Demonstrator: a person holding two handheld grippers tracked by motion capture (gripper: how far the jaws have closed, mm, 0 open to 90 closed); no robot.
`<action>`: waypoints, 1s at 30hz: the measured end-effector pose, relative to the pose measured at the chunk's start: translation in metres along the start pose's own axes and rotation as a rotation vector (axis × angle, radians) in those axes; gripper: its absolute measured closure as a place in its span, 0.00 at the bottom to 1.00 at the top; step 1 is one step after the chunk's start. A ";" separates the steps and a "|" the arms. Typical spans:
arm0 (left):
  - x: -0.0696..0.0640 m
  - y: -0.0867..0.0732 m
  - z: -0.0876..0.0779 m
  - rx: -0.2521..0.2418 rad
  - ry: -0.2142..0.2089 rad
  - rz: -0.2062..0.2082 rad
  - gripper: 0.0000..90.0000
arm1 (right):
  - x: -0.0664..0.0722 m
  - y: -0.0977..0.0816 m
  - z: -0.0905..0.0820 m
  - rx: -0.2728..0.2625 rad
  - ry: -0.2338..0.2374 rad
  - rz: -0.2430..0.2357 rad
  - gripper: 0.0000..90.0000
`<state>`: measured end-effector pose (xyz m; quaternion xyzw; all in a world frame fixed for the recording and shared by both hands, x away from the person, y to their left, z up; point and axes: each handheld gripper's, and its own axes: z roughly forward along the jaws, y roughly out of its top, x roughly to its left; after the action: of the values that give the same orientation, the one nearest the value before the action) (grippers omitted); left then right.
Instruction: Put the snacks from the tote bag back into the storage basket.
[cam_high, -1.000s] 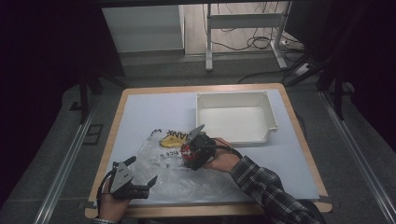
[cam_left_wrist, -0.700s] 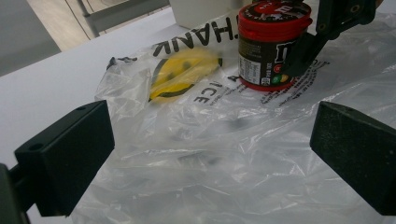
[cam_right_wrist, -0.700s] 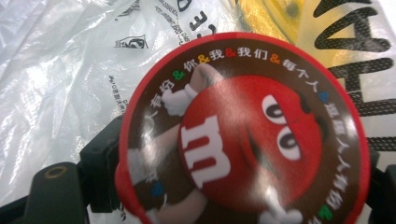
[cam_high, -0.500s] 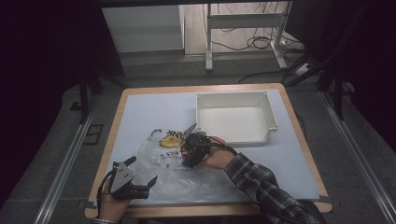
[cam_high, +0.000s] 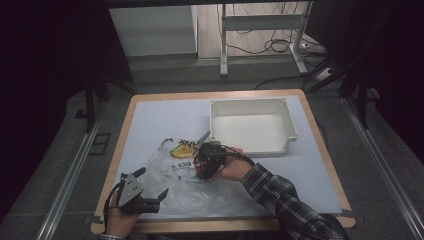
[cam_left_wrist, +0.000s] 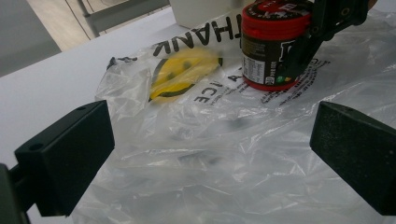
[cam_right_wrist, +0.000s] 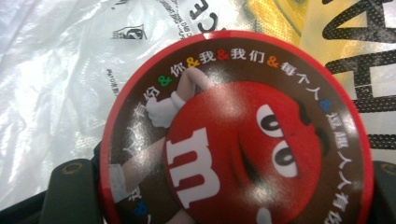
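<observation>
A red-lidded candy jar (cam_high: 203, 162) with a brown label stands upright over a clear plastic bag (cam_high: 187, 192) printed with a yellow smiley. My right gripper (cam_high: 205, 159) is shut on the jar, and one black finger (cam_left_wrist: 322, 28) runs down the jar's (cam_left_wrist: 271, 44) side. Seen from above, the lid (cam_right_wrist: 238, 135) sits between the two fingers (cam_right_wrist: 70, 191). Whether the jar's base touches the bag (cam_left_wrist: 210, 177) I cannot tell. My left gripper (cam_high: 151, 184) is open at the table's front left, its jaws spread wide over the bag's near edge with nothing between them.
A white empty bin (cam_high: 289, 122) stands at the back right of the pale table top (cam_high: 155, 117), just beyond the jar. The table's wooden edge (cam_high: 225, 226) runs along the front. Dark floor and metal rails surround the table.
The right gripper with the jar has shifted very slightly left. The left gripper has stayed where it was.
</observation>
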<state>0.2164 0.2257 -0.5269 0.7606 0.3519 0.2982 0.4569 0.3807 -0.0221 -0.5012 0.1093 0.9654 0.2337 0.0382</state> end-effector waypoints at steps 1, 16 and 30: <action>0.000 0.000 0.000 0.000 0.000 0.000 0.00 | 0.001 0.000 -0.001 -0.001 -0.003 -0.002 0.28; 0.000 0.000 0.000 0.003 0.003 0.006 0.00 | 0.007 0.006 -0.026 -0.024 -0.014 -0.004 0.28; 0.000 0.000 0.000 0.002 0.003 0.007 0.00 | 0.000 -0.001 -0.049 -0.033 -0.049 0.018 0.28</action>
<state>0.2163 0.2253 -0.5267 0.7616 0.3504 0.3007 0.4546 0.3742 -0.0448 -0.4581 0.1230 0.9591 0.2474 0.0617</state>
